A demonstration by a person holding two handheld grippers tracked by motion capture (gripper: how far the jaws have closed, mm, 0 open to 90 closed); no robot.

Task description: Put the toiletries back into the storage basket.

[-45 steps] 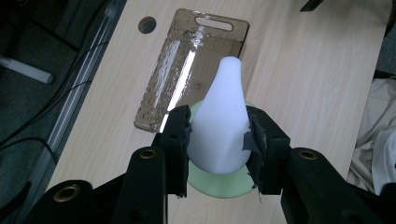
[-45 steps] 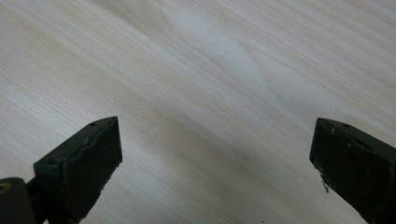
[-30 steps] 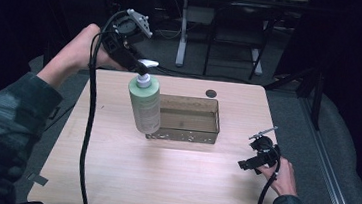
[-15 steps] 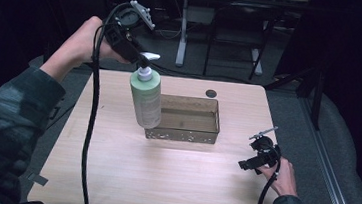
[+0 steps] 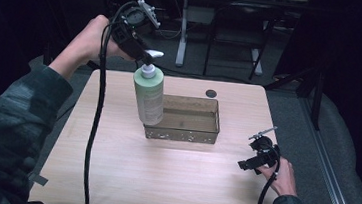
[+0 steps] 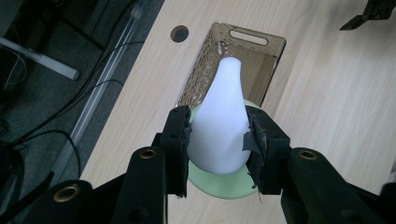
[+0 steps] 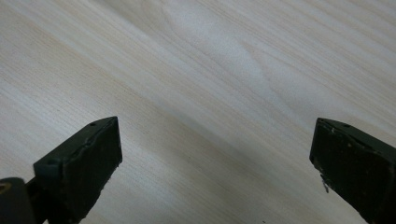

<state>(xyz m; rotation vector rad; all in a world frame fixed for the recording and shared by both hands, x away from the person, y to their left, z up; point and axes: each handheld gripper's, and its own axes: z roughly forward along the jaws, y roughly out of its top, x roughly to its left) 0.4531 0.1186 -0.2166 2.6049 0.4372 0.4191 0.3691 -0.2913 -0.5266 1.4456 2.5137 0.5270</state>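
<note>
Nearest the person, at about four o'clock on the pale wooden desk (image 5: 161, 180), the right tongs (image 5: 256, 159) are held low in the right hand (image 5: 282, 176), well apart from everything else; in the right gripper view their two black jaws are seen spread wide over bare wood, with nothing between them. Toward the middle of the desk a shallow brown tray (image 5: 206, 134) is set, its long axis running across the desk from nine to three o'clock, with a slot handle visible in its far end wall in the left gripper view. At the tray's nine-o'clock end the green pump bottle (image 5: 148, 96) is seen, lifted by its top, with its base shown at the tray's left corner; whether the base touches the tray or the desk cannot be told. Its long axis is kept close to upright, with the bottom leaning slightly toward the tray, and the white pump head (image 6: 219, 121) is pointed away toward two o'clock. The left tongs (image 5: 145, 58) are pinched on that pump head from both sides, the pads pressed against the white plastic, and are carried by the left hand (image 5: 92, 40) reaching in from ten o'clock. Beyond the tray, at about one o'clock, a small dark hole (image 5: 211, 93) is seen in the desk.
</note>
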